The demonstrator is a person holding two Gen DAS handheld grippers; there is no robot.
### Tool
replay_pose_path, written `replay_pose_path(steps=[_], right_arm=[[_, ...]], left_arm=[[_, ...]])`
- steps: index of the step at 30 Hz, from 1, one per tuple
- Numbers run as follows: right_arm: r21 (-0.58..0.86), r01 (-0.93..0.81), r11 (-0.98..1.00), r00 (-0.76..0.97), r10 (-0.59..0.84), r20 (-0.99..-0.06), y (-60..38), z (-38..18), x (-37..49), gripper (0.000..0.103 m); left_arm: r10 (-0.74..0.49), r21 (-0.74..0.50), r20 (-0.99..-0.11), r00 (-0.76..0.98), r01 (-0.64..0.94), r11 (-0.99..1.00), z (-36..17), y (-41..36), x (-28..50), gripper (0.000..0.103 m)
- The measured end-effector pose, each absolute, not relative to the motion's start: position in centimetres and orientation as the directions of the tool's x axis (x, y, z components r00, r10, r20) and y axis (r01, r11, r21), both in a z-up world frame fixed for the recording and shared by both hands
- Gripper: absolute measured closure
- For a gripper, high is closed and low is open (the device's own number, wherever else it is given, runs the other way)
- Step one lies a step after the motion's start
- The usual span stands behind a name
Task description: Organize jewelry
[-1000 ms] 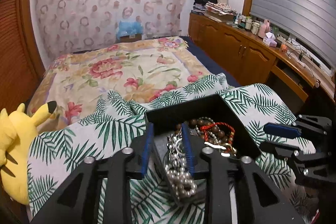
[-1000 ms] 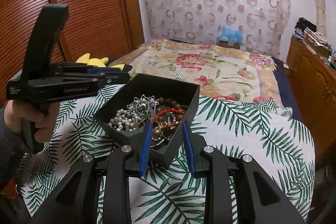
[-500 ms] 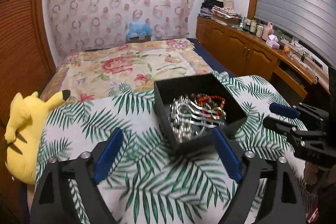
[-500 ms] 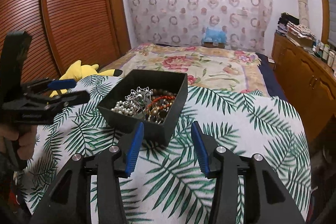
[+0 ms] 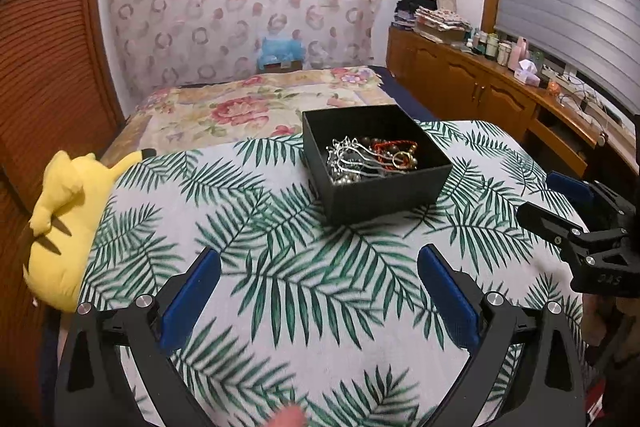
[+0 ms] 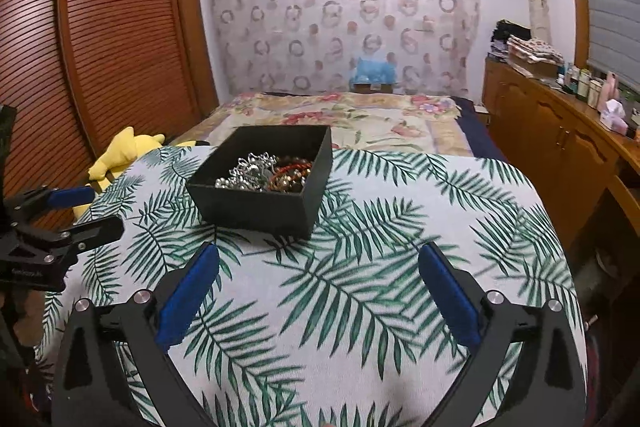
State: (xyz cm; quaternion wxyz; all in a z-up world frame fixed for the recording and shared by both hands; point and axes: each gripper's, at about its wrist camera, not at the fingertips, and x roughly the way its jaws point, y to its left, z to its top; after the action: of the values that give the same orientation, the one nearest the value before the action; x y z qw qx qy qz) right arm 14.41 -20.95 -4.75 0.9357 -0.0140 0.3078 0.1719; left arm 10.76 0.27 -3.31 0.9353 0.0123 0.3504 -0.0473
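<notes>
A black open box stands on the palm-leaf cloth and holds a heap of jewelry: silver chains, pearls, dark beads and a red cord. It also shows in the right wrist view, with its jewelry. My left gripper is open and empty, well short of the box. My right gripper is open and empty, also back from the box. Each gripper shows at the edge of the other's view: the right one, the left one.
A yellow plush toy lies at the cloth's left edge. A bed with a floral cover lies beyond. A wooden sideboard with bottles runs along the right. A slatted wooden wardrobe stands on the left.
My left gripper let go of the silver and pearl jewelry into the box, opened wide and drew back. My right gripper let go of the box wall, opened and drew back too.
</notes>
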Motion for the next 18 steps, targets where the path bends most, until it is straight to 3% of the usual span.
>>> replay_pose_path(steps=[18], right_arm=[[0.064,-0.311,0.948,0.840,0.306,-0.448,-21.4,-0.1,7.7,0.003]], left_arm=[[-0.031,0.014,-0.532,0.846,0.045,0.999,1.9,-0.8,3.4,0.008]])
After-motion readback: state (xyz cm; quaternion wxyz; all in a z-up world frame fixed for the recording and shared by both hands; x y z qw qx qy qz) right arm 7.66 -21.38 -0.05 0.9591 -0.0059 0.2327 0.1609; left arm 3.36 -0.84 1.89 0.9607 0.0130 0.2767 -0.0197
